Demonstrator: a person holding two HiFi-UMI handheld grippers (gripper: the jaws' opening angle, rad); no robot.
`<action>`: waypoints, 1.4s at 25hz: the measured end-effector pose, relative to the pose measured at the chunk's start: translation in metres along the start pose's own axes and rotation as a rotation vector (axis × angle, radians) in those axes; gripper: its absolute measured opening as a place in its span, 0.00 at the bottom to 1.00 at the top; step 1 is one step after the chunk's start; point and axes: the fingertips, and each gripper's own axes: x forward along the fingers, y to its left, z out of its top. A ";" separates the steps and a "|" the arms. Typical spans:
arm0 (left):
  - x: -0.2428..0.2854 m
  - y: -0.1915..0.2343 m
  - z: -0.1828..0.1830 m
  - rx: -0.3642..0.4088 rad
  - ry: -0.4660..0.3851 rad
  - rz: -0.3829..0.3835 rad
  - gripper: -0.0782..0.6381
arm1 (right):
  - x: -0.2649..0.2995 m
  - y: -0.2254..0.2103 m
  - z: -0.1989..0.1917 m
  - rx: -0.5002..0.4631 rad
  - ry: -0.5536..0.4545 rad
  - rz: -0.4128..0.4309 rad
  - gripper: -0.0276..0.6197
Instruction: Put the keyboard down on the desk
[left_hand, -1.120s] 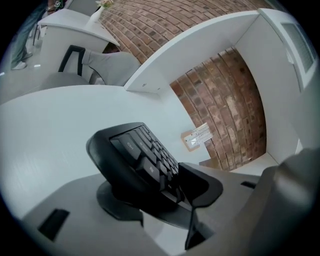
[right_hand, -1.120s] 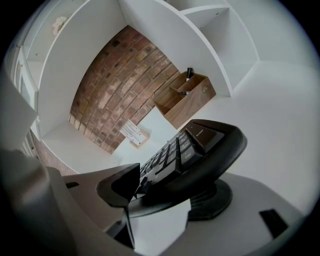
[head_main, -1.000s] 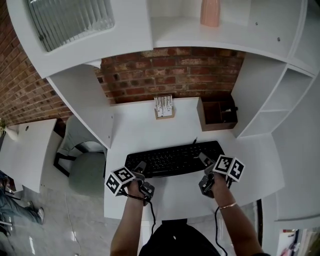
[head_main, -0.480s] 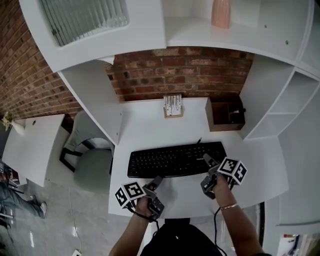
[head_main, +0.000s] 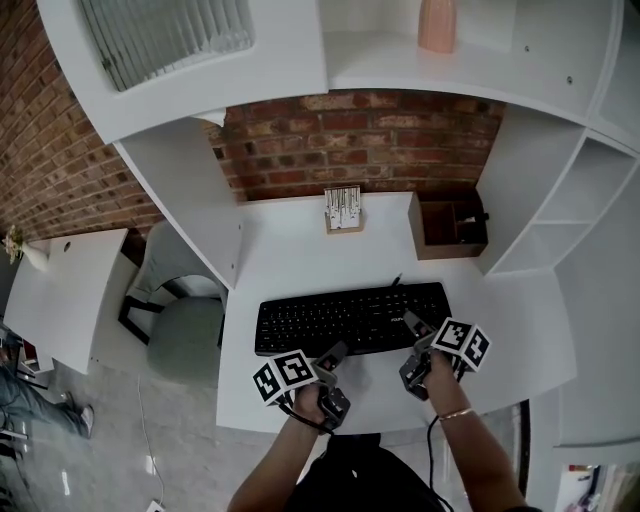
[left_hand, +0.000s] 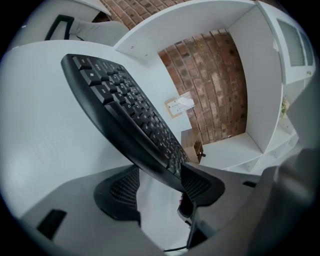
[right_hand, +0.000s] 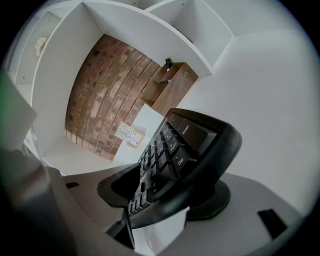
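A black keyboard (head_main: 345, 318) lies across the white desk (head_main: 300, 250). My left gripper (head_main: 335, 356) hovers at the middle of its front edge, with the marker cube (head_main: 283, 377) behind it. In the left gripper view the jaws of the left gripper (left_hand: 160, 187) stand wide open. The keyboard (left_hand: 125, 105) runs just past the fingertips (left_hand: 200, 184), and bare desk shows between the pads. My right gripper (head_main: 415, 332) is at the keyboard's right front corner. Seen from the right gripper (right_hand: 165, 192), the jaws close over the keyboard's (right_hand: 185, 145) right end, one pad on the keys and one beneath.
A small wooden holder with papers (head_main: 343, 210) and a brown wooden box (head_main: 447, 225) stand at the back of the desk before the brick wall. White shelf panels flank both sides. A pink vase (head_main: 437, 22) is on the upper shelf. A grey chair (head_main: 185, 335) stands left of the desk.
My left gripper has let go of the keyboard's left front corner, drawn back and slid right to the middle of the front edge. The right gripper has stayed put.
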 end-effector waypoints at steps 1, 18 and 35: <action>0.000 0.000 0.000 0.002 -0.004 -0.002 0.45 | 0.000 -0.001 -0.001 -0.013 0.003 -0.004 0.45; 0.011 -0.010 0.005 -0.076 -0.060 -0.102 0.45 | -0.014 -0.006 -0.008 -0.116 0.062 0.016 0.46; 0.017 -0.025 0.012 -0.055 -0.073 -0.130 0.45 | -0.047 0.003 -0.057 -0.036 0.212 0.170 0.47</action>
